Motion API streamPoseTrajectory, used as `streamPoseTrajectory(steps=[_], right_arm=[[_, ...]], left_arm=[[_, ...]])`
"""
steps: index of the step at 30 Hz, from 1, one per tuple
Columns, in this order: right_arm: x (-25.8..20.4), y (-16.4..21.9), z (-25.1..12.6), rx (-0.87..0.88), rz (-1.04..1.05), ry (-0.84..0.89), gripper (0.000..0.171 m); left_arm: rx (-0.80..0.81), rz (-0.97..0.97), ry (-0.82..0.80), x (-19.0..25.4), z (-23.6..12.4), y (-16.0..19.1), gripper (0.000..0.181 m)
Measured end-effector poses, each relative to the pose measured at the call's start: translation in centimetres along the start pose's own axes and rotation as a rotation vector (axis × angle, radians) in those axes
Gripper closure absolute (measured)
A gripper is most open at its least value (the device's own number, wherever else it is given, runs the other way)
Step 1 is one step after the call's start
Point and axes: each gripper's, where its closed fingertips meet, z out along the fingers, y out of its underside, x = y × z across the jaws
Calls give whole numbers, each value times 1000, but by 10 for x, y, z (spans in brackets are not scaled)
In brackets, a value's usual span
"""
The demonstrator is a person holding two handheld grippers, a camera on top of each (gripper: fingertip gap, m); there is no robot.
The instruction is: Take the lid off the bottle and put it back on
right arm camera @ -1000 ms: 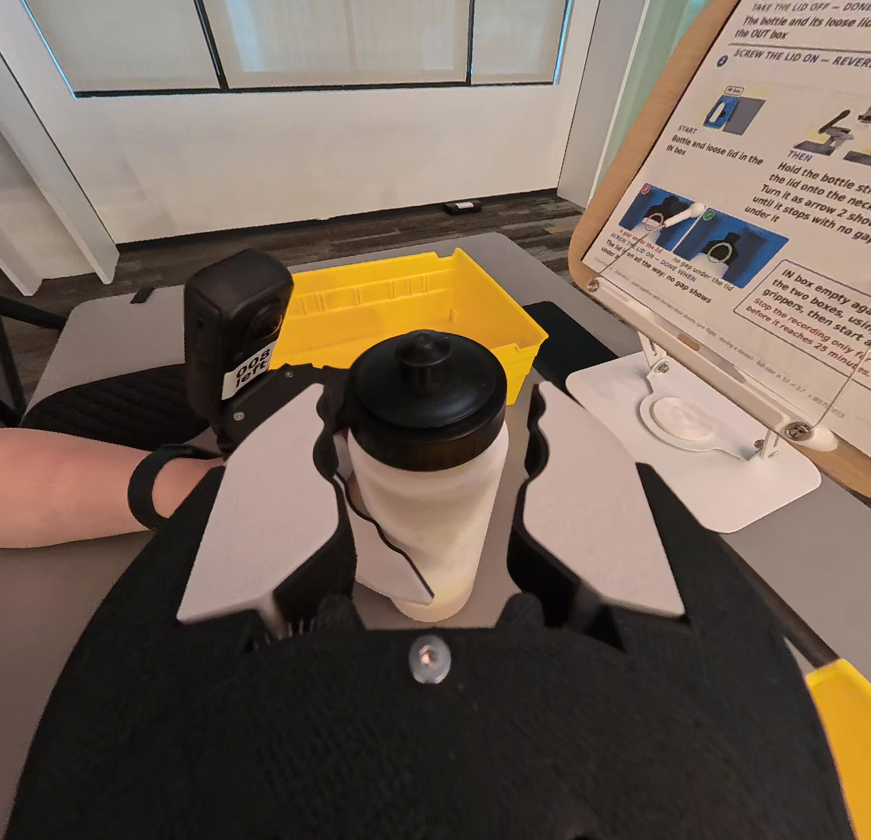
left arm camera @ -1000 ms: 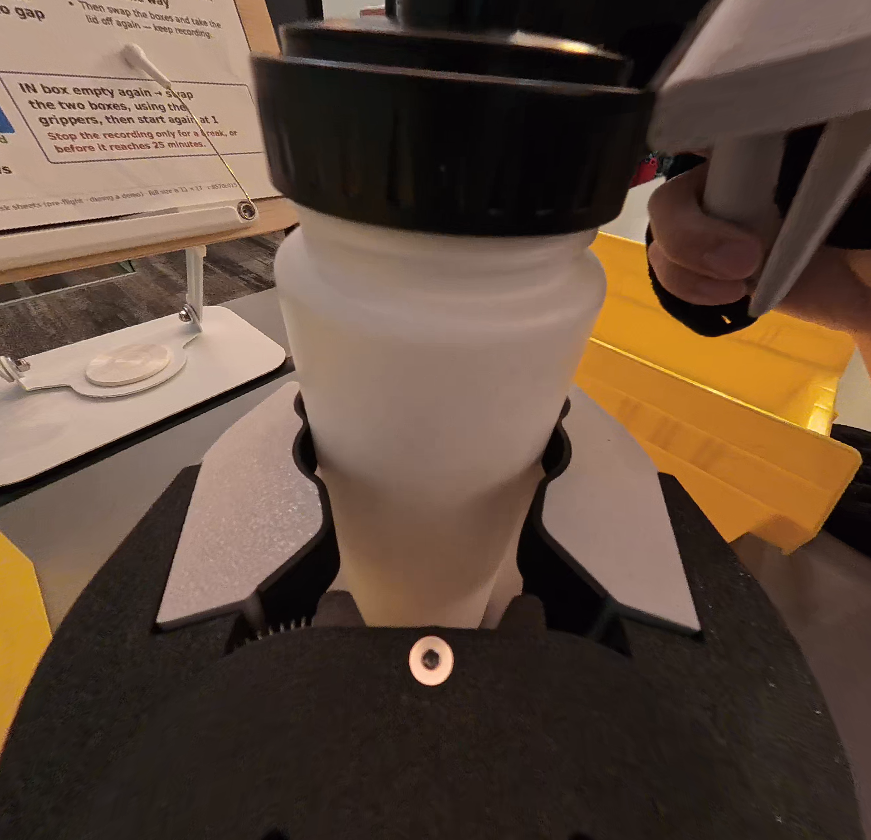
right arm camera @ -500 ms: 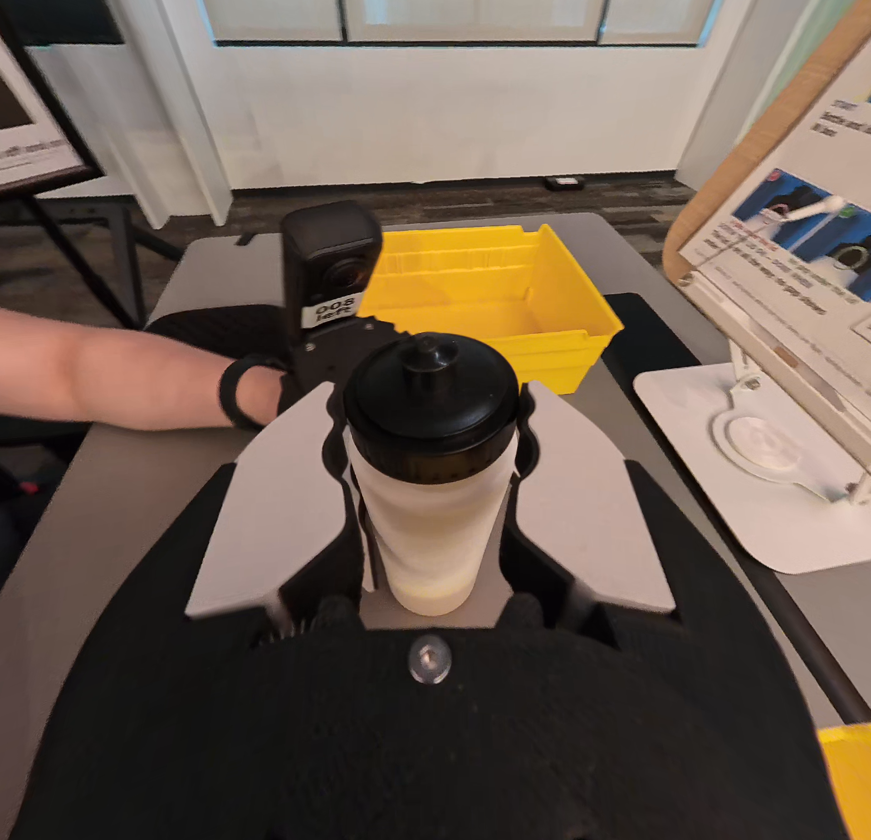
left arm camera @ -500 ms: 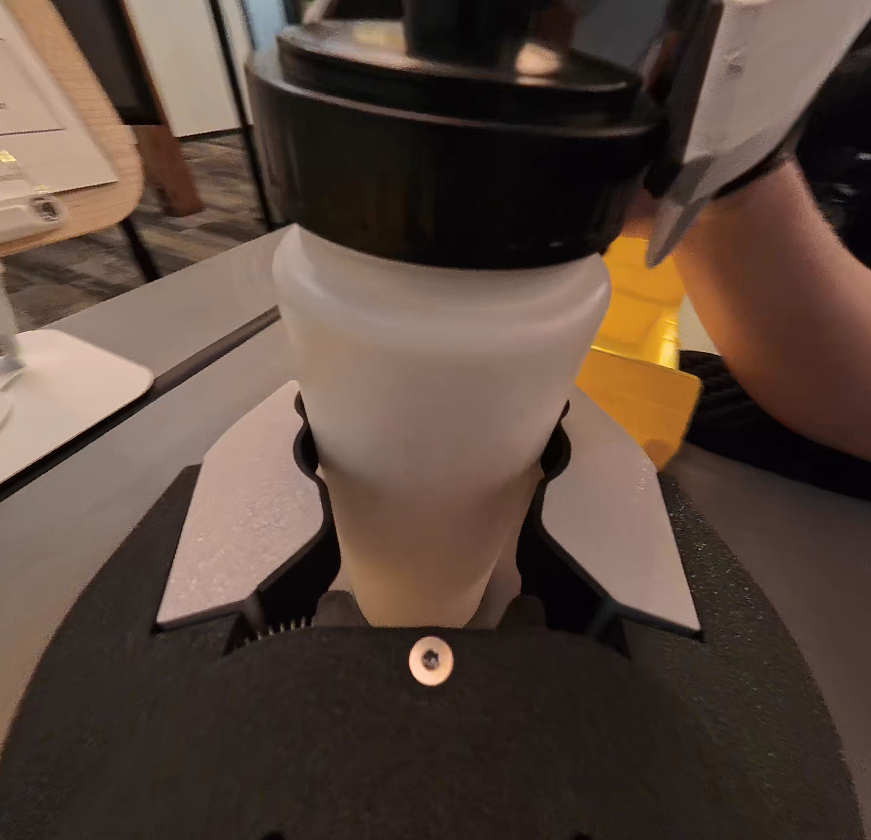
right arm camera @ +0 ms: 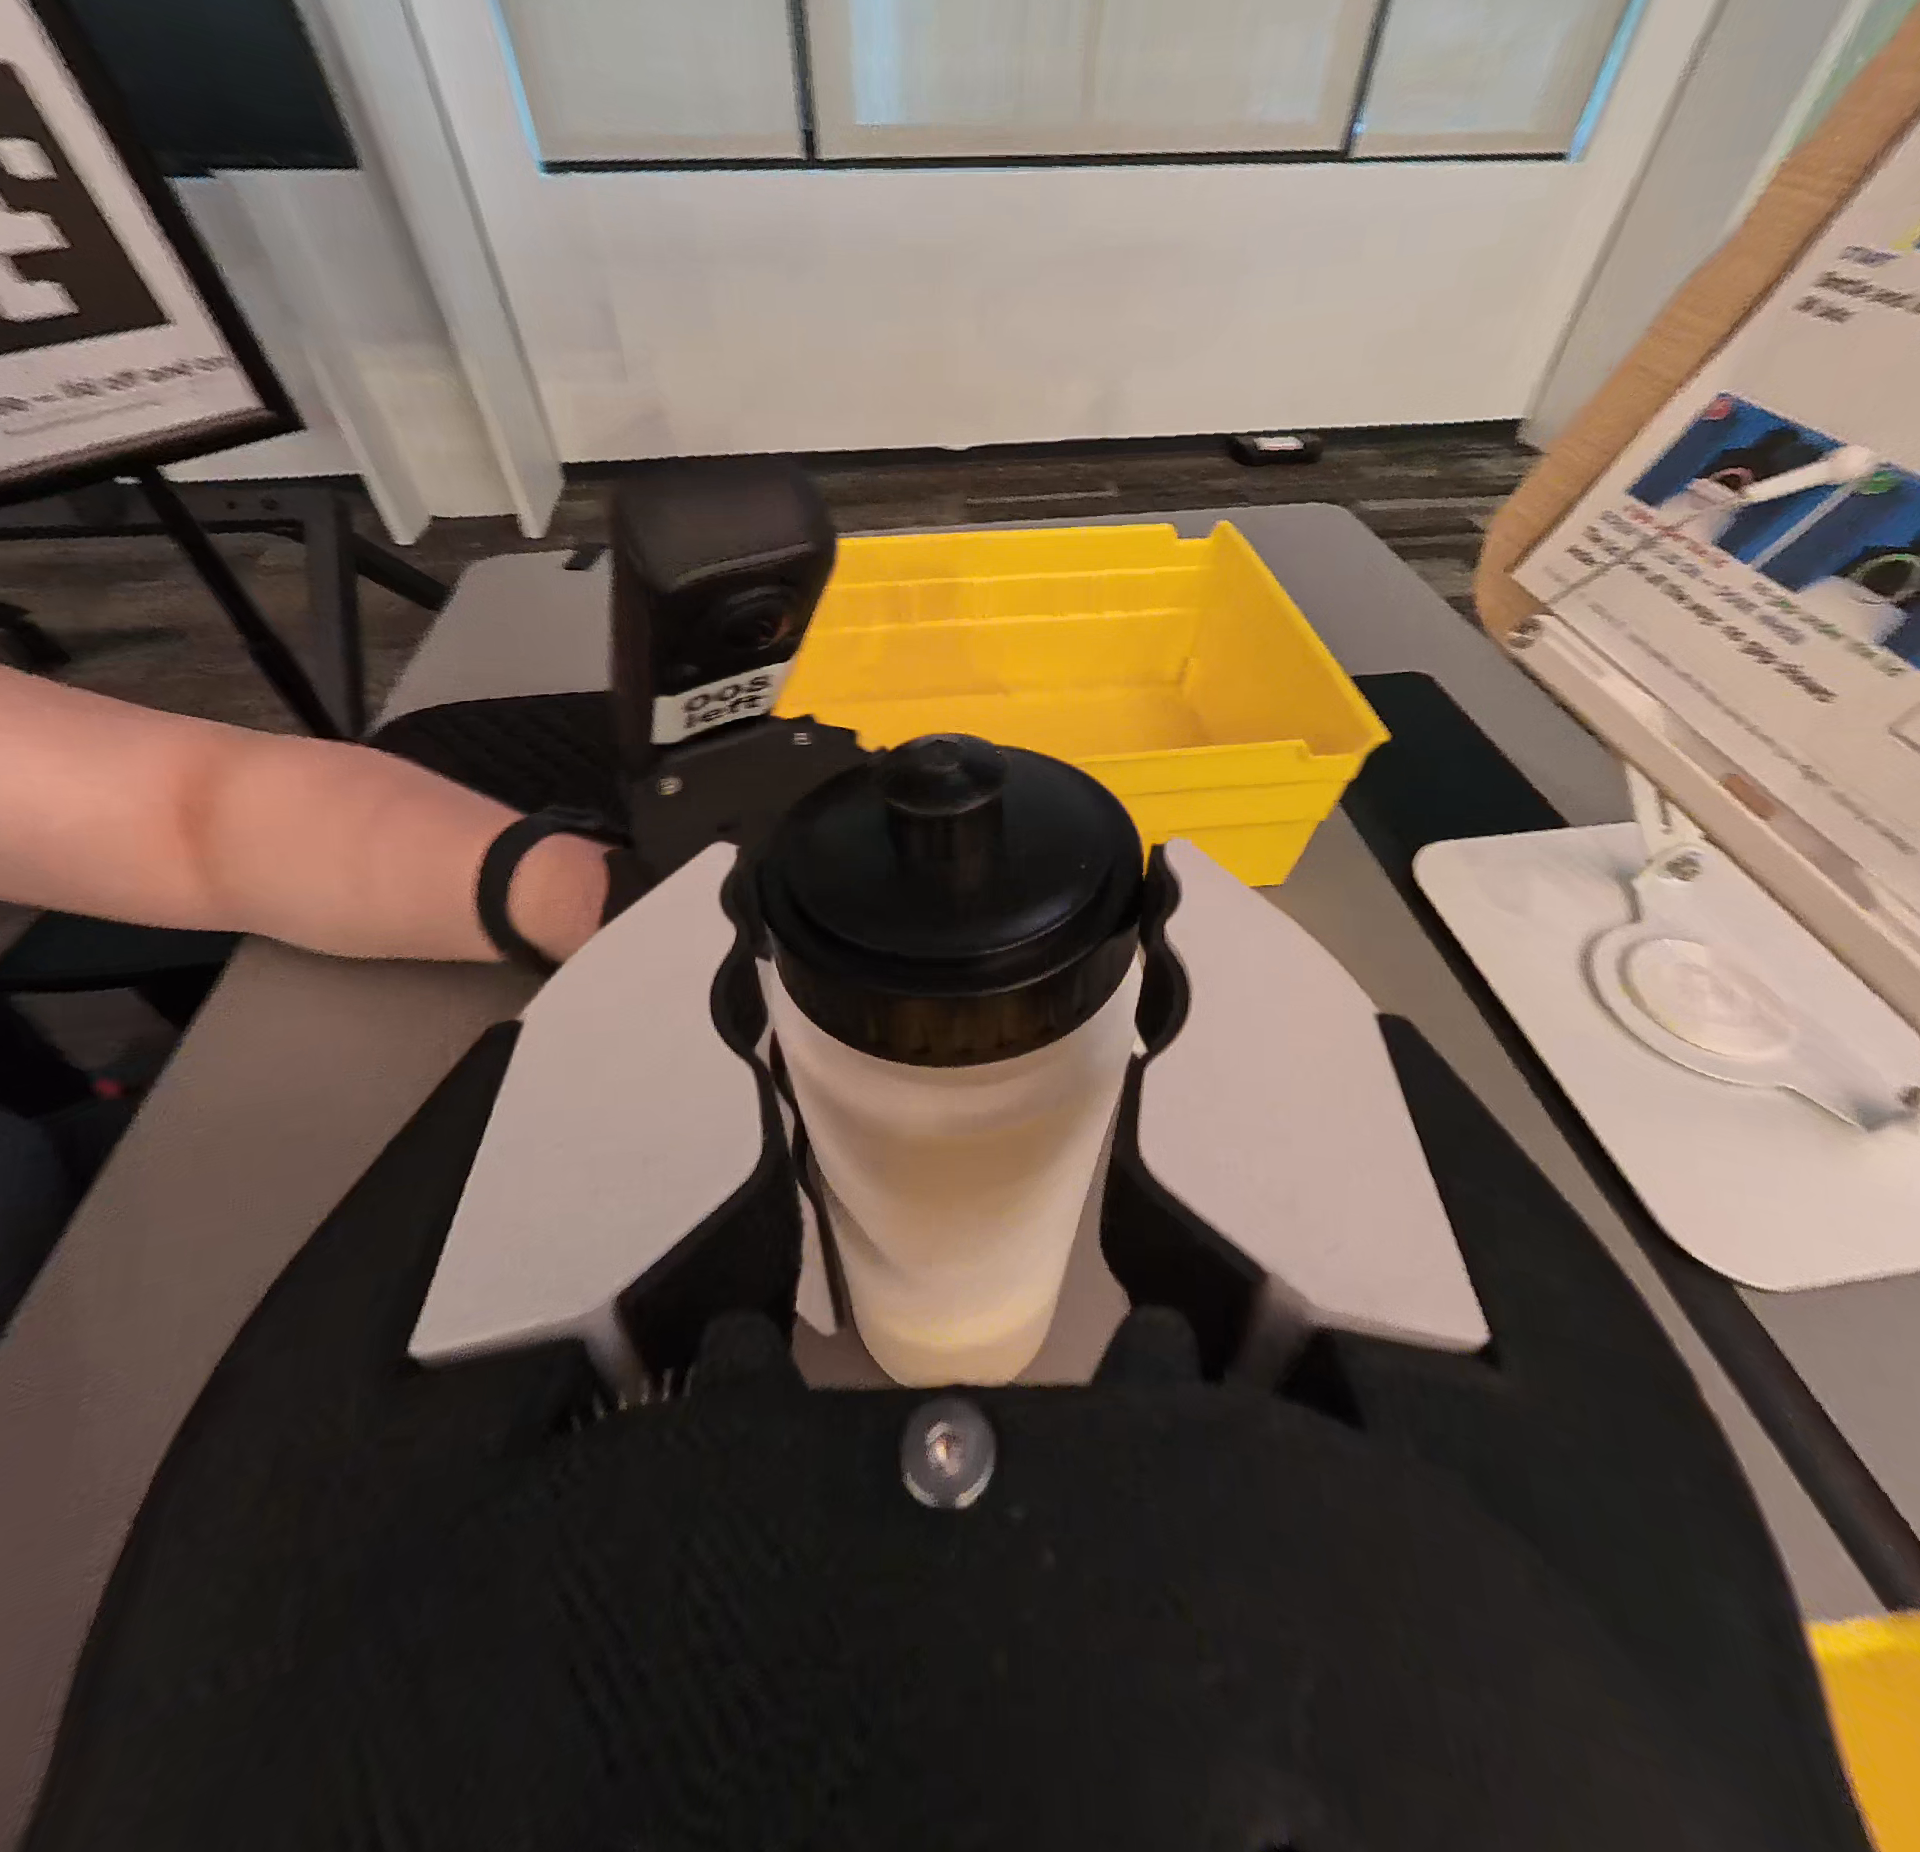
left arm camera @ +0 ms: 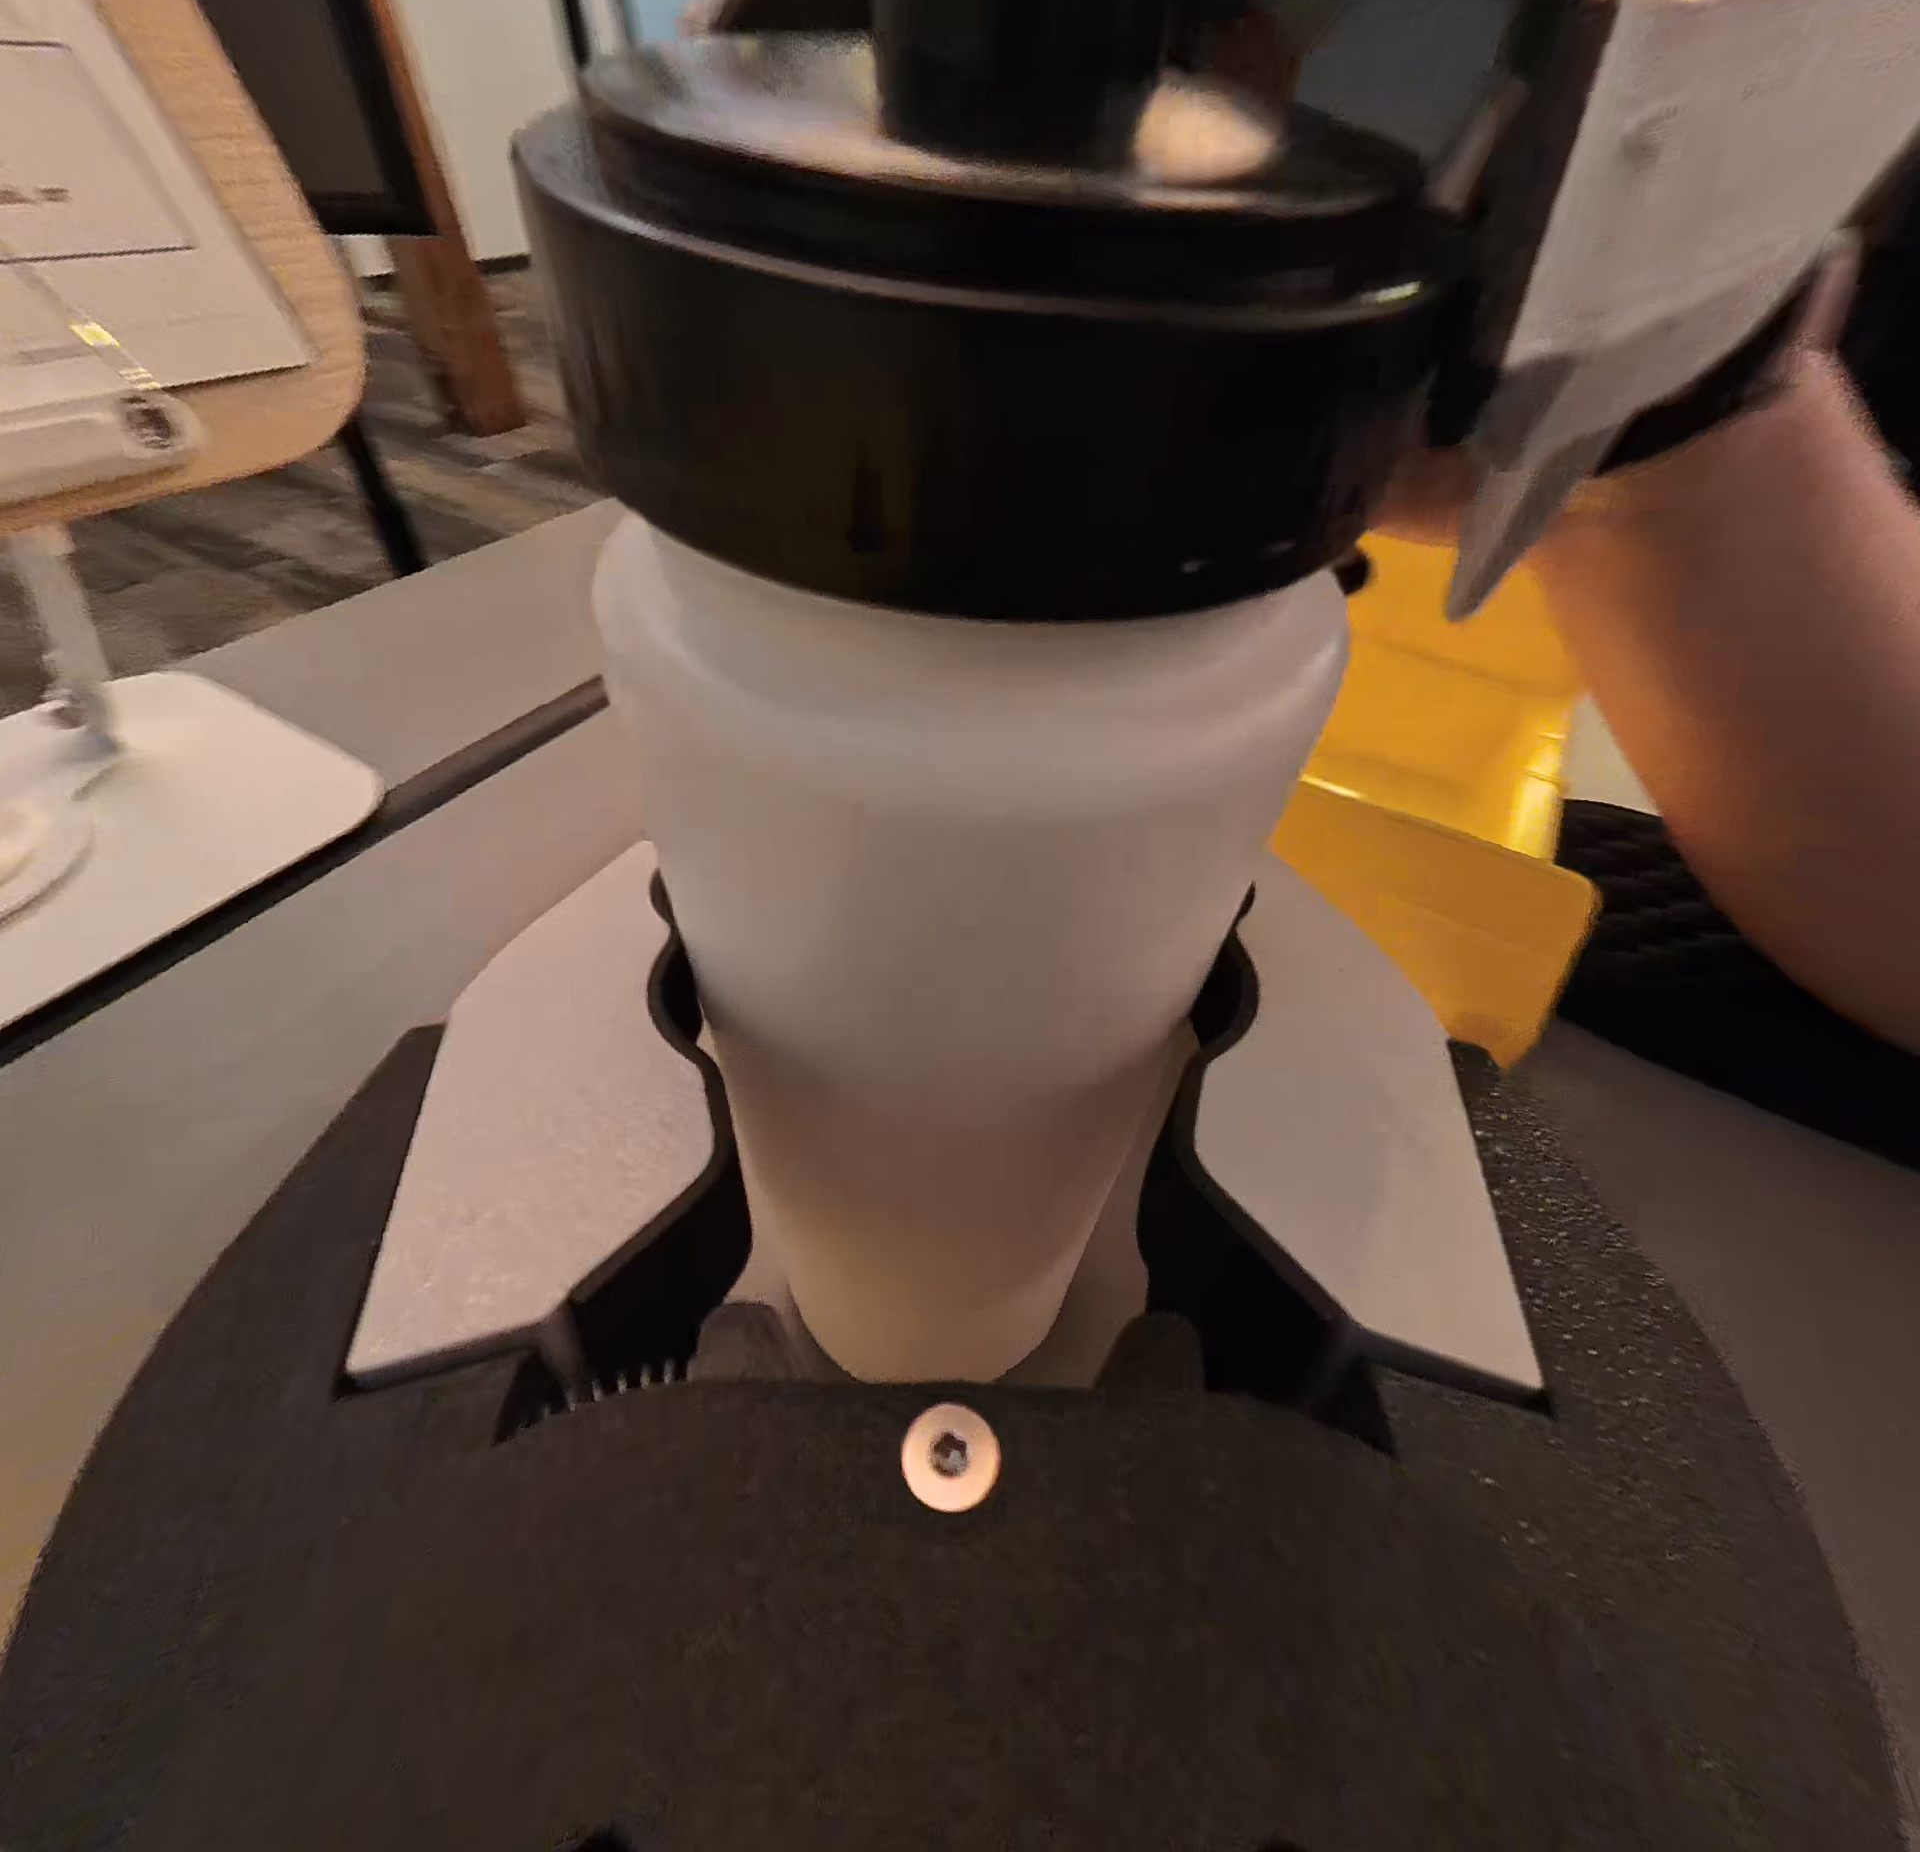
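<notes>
The frosted white bottle [left arm camera: 956, 867] stood upright, clamped in the left hand-held gripper [left arm camera: 951, 981]; the right hand-held gripper [right arm camera: 948, 929] pinched its ribbed black lid [right arm camera: 945, 919].

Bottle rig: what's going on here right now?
A person holds a claw in each hand. The left claw is clamped on the body of the white bottle, holding it upright over the grey table. The right claw is closed around the black lid, which sits on the bottle's neck with no gap showing. An empty yellow bin stands behind, and an instruction board on the right.
</notes>
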Motion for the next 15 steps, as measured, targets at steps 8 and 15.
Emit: streamPoseTrajectory(steps=[8,15], right_arm=[[19,-7,23,87,55,297,100],[19,-6,26,64,51,387,96]], left_arm=[[-26,-43,-324,-39,-14,2,87],[-46,-48,-277,-39,-14,3,87]])
